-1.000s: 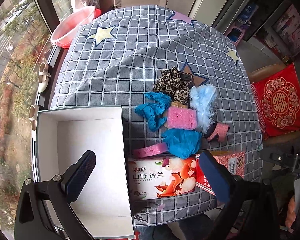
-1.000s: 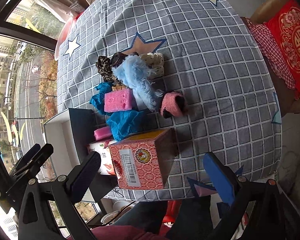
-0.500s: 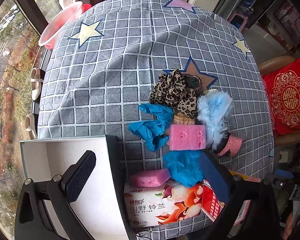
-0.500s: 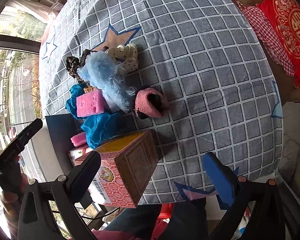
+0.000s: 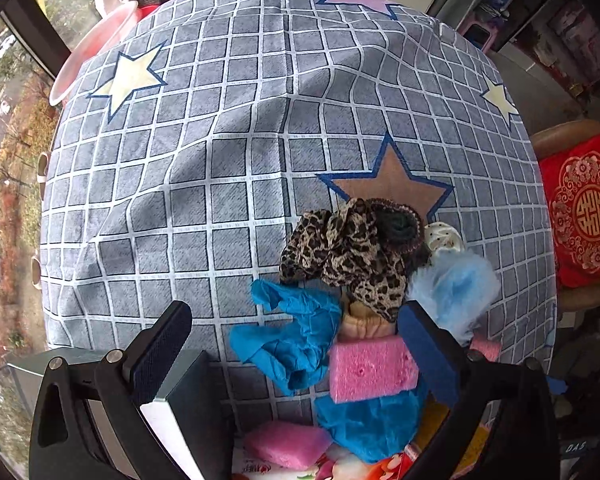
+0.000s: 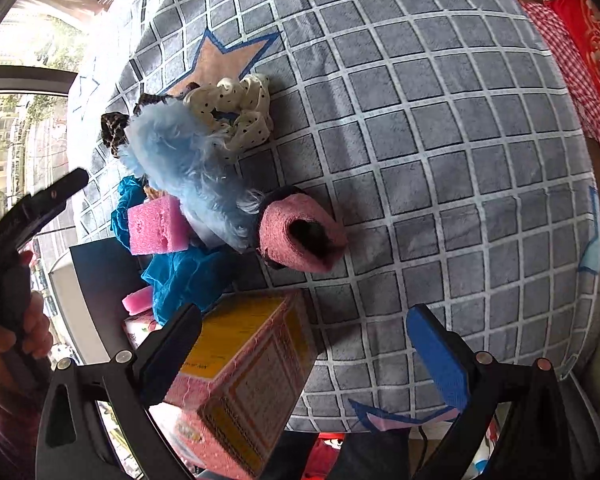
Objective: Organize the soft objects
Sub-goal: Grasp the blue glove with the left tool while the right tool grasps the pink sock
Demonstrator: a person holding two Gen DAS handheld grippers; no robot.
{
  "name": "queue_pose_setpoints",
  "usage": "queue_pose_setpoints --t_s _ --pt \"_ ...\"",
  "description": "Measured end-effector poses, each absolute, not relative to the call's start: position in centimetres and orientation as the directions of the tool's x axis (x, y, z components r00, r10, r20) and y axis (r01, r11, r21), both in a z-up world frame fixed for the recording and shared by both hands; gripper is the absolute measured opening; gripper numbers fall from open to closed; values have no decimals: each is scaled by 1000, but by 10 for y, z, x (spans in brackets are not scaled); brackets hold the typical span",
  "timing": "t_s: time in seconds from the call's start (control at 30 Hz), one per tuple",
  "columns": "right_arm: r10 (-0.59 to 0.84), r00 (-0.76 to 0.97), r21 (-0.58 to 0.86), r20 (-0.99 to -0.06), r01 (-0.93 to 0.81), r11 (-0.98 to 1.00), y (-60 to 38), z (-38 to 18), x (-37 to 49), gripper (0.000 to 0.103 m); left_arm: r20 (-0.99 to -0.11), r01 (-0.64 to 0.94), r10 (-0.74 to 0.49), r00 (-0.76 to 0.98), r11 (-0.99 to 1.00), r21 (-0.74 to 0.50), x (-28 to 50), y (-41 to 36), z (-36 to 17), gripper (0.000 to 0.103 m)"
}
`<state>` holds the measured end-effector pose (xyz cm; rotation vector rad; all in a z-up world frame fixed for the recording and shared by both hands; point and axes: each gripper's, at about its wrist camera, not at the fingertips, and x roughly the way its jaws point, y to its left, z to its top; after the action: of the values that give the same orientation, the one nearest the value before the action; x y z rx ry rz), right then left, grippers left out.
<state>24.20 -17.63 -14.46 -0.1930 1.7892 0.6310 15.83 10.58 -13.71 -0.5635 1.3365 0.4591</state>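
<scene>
Both pairs of jaws stand wide apart and hold nothing.

Left gripper (image 5: 296, 344): poised over the near side of the heap, with the crumpled blue cloth (image 5: 296, 340) and the pink sponge block (image 5: 370, 368) lying between its fingers in view; whether either pad touches them cannot be told.

Right gripper (image 6: 304, 350): lower and nearer the table edge, its dark pad just over the pink and yellow carton (image 6: 244, 380).

Soft items, clustered near the front of the checked tablecloth (image 5: 220, 140):
- Pink sponge block: light, springy, flat-sided. Probably best pinched across its short faces; it should compress and hold well.
- Blue cloth: limp and thin. A bunched fold is the likely place to take it, as a loose corner may slide out.
- Second blue wad (image 5: 372, 420) and a smaller pink sponge (image 5: 288, 442), nearest the camera, beside the printed box.
- Leopard-print fabric (image 5: 348, 252): floppy and gathered; likely to trail when lifted.
- Pale blue fluffy piece (image 6: 188, 176): very light, with pile that may slip, so a deep grip through the body seems wise.
- Cream dotted scrunchie (image 6: 240, 112), touching the fluffy piece on the far side.
- Rolled pink knit piece (image 6: 300, 236), open end showing, set slightly apart on the cloth; soft but holds its shape.

Open box (image 5: 188, 412): dark wall, pale inside, just left of the heap; the likely receptacle.
</scene>
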Motion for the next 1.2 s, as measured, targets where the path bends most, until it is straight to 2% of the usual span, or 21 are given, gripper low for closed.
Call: queue_pose_setpoints --t_s 0.1,0.3,0.57,0.77,0.8,0.87,0.93,0.97,1.0,1.03,1.2 --pt "202 -329 340 -922 -445 829 -170 -153 243 103 -978 -651 -53 201 739 -174 164 116 -147 103" --pt "200 -341 348 -919 -458 818 -156 -172 248 103 -983 -659 -63 171 735 -161 172 117 -161 103" --pt "187 -382 360 -905 -453 816 -147 -198 253 103 -998 -608 -52 32 791 -61 154 109 -179 103" --pt "211 -393 386 -895 -448 806 -139 -207 253 103 -997 -571 -50 -56 821 -9 158 103 -200 92" --pt "215 -395 391 -893 -446 805 -138 -207 253 102 -997 -561 -46 -69 828 1 158 102 -203 88" --pt "226 -399 401 -889 -436 806 -137 -209 251 87 -995 -559 -49 -87 829 9 157 102 -209 77" --pt "221 -401 396 -889 -431 811 -134 -212 254 62 -992 -576 -87 -90 818 -19 154 106 -217 55" --pt "206 -397 381 -895 -438 814 -134 -212 255 55 -990 -579 -117 -80 814 -50 154 106 -222 48" --pt "197 -389 371 -900 -446 815 -138 -212 257 44 -987 -577 -143 -72 813 -76 153 106 -225 27" --pt "202 -385 373 -901 -446 813 -140 -212 258 39 -987 -570 -148 -68 818 -84 153 106 -226 15" --pt "247 -351 391 -903 -431 814 -157 -198 264 32 -994 -584 -107 17 806 -97 151 107 -205 12"
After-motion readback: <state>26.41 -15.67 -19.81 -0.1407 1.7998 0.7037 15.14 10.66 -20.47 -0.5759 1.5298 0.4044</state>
